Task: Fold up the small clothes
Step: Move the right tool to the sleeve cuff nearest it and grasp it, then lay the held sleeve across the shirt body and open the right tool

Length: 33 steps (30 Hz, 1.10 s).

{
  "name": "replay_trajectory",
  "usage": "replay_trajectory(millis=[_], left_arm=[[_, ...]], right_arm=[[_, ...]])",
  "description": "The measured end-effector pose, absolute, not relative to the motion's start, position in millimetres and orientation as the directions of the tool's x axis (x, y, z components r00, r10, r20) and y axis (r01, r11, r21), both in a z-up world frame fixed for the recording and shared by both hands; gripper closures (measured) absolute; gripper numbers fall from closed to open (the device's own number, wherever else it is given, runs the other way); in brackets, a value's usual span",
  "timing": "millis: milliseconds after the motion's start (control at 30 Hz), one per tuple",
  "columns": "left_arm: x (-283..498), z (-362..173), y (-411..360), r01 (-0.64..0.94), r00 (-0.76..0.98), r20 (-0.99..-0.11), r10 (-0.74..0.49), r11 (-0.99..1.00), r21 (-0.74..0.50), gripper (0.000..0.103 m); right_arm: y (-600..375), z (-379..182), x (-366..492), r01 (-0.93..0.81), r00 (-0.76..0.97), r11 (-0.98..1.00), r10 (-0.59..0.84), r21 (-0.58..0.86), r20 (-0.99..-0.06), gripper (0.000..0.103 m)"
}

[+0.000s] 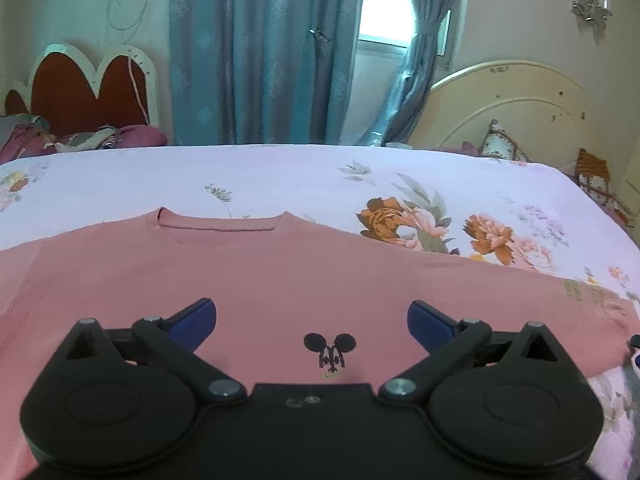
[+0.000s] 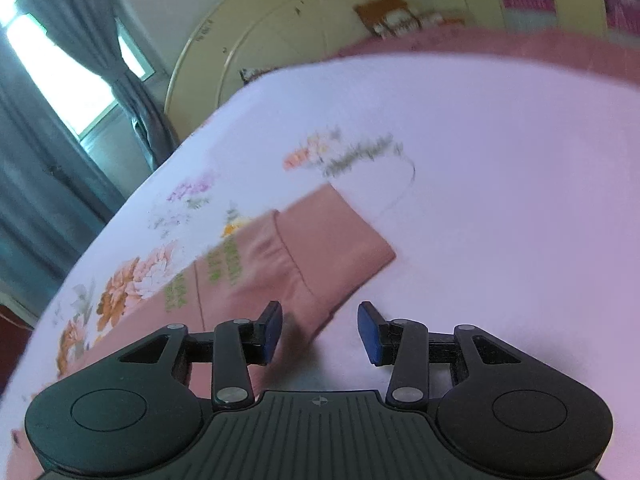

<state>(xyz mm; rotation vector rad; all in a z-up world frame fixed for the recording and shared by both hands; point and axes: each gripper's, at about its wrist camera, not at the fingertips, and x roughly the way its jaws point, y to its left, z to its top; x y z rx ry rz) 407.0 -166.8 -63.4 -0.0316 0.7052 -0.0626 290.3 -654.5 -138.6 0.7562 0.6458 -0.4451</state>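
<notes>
The pink shirt (image 1: 280, 280) is laid flat on the bed (image 1: 280, 176), no fold yet made. Left gripper (image 1: 312, 320) and right gripper (image 2: 320, 332) are held spread, nothing pinched; every fold is judged outstanding.

A pink sweatshirt (image 1: 260, 280) lies flat and face up on the bed, its collar on the far side. A small black mouse-head emblem (image 1: 329, 352) marks the near chest. Its right sleeve (image 2: 316, 248) stretches out flat, with green lettering (image 2: 224, 264) near the cuff.
</notes>
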Motion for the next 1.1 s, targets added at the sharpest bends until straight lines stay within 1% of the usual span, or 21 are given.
replay_trajectory(millis=[100,167,200,233,267,300,367,433,467,500,533,567,600,667,733,767,833,967,1033,1100], left_arm=[[411.4,-65.0,-166.4,0.042,0.766,-0.636,-0.091,0.995,-0.091,0.001],[415.0,-64.9,-166.2,0.039,0.756,-0.646,-0.106,0.992,-0.118,0.001],[415.6,-63.9,-166.1,0.044,0.754,-0.648,-0.112,0.992,-0.121,0.001],[415.6,-63.2,-167.0,0.051,0.755,-0.646,-0.113,0.992,-0.113,0.001],[415.4,-62.2,-168.3,0.059,0.758,-0.643,-0.108,0.994,-0.097,0.001],[414.6,-61.2,-169.3,0.066,0.76,-0.643,-0.096,0.995,-0.07,0.001],[414.8,-61.0,-169.4,0.073,0.755,-0.651,-0.078,0.997,-0.035,0.001],[414.1,-61.8,-164.3,0.073,0.745,-0.663,-0.067,0.997,-0.019,0.001],[414.5,-62.9,-160.9,0.075,0.737,-0.673,-0.067,0.997,-0.017,0.0],[415.1,-65.1,-156.9,0.078,0.721,-0.69,-0.065,0.997,-0.013,0.0],[415.8,-67.4,-153.4,0.078,0.706,-0.705,-0.062,0.997,-0.009,0.0],[417.6,-70.4,-149.4,0.086,0.683,-0.727,-0.068,0.996,-0.012,0.0],[418.4,-73.7,-145.4,0.096,0.659,-0.748,-0.077,0.995,-0.018,0.0],[417.7,-79.3,-134.1,0.079,0.634,-0.771,-0.063,0.997,-0.017,0.0],[415.7,-82.8,-119.1,0.052,0.632,-0.773,-0.057,0.998,-0.031,0.0],[414.5,-83.6,-111.3,0.023,0.636,-0.771,-0.031,1.0,-0.021,0.0],[413.9,-84.9,-95.7,-0.011,0.636,-0.772,0.009,1.0,0.002,0.0],[414.5,-90.0,-65.3,-0.016,0.625,-0.78,0.043,0.999,0.042,0.0],[413.3,-89.6,-50.9,0.006,0.635,-0.772,0.031,0.999,0.046,0.0],[412.2,-88.2,-35.1,0.014,0.636,-0.772,0.008,1.0,0.022,0.0]], right_arm=[[-657.2,-144.2,292.7,0.553,0.753,0.64,-0.11,0.533,-0.649,0.061],[-660.8,-147.0,295.1,0.547,0.769,0.623,-0.11,0.56,-0.629,0.061],[-663.6,-149.3,297.6,0.551,0.774,0.607,-0.114,0.573,-0.623,0.064],[-666.5,-149.5,297.9,0.556,0.777,0.591,-0.117,0.585,-0.619,0.078],[-668.3,-148.3,299.3,0.56,0.773,0.587,-0.118,0.584,-0.624,0.088],[-668.4,-146.5,302.2,0.563,0.765,0.597,-0.116,0.571,-0.633,0.093],[-664.9,-136.8,308.3,0.535,0.77,0.656,-0.119,0.532,-0.627,0.094],[-650.4,-112.7,312.6,0.465,0.811,0.779,-0.183,0.421,-0.556,0.094],[-648.1,-105.9,313.9,0.454,0.818,0.81,-0.215,0.371,-0.533,0.094],[-653.1,-109.5,321.7,0.5,0.779,0.805,-0.255,0.321,-0.572,0.094],[-664.8,-120.5,332.0,0.558,0.716,0.772,-0.262,0.305,-0.647,0.094],[-676.4,-130.9,338.4,0.586,0.685,0.734,-0.224,0.342,-0.693,0.094],[-678.7,-132.4,340.1,0.59,0.689,0.719,-0.213,0.366,-0.693,0.094],[-665.0,-121.6,344.0,0.557,0.719,0.746,-0.212,0.365,-0.662,0.094],[-646.7,-113.5,349.7,0.517,0.743,0.764,-0.177,0.385,-0.646,0.094],[-636.6,-109.8,353.7,0.492,0.753,0.779,-0.156,0.389,-0.64,0.094],[-609.9,-100.7,358.9,0.426,0.775,0.811,-0.097,0.401,-0.625,0.094],[-539.0,-78.0,369.5,0.305,0.794,0.865,0.0,0.399,-0.608,0.094],[-499.8,-69.6,375.2,0.245,0.792,0.886,0.052,0.394,-0.608,0.094],[-458.4,-62.5,380.3,0.181,0.791,0.904,0.1,0.388,-0.603,0.094]])
